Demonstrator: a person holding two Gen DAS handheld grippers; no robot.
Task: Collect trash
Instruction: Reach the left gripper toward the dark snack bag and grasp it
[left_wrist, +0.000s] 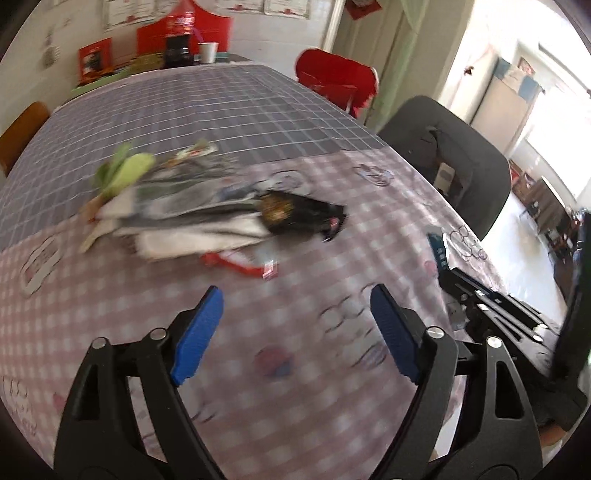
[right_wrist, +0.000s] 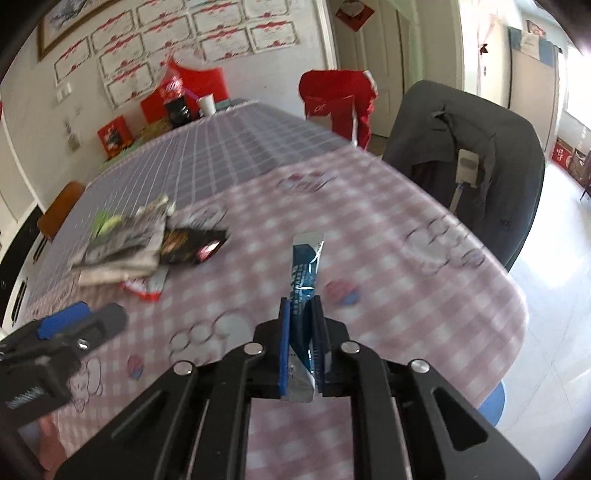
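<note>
Two tongs hang over the table (right_wrist: 424, 258), which wears a soft pink gingham cloth printed with cartoon figures, giving way to a grey grid cloth toward the top of the frame. The right tongs (right_wrist: 301, 314) are clenched on a blue foil wrapper (right_wrist: 304, 273), a long flat crinkly strip with a silvery end, which stands up from between the blue pads at frame centre, lifted clear of the cloth. The left tongs (left_wrist: 295, 325) are released, ribbed blue pads spread wide above bare gingham in the lower middle.

At mid left lies the trash pile (left_wrist: 173, 206): folded newspaper, green leafy scraps, a glossy black packet (left_wrist: 303, 218) and a flat red-and-white wrapper (left_wrist: 240, 264) poking out beneath.

Only the right wrist view shows the rows of certificates (right_wrist: 177, 44) on the wall at upper left and the grasp itself; the left wrist view shows just the wrapper's edge at right. Both tongs point forward, tilted down toward the table.
</note>
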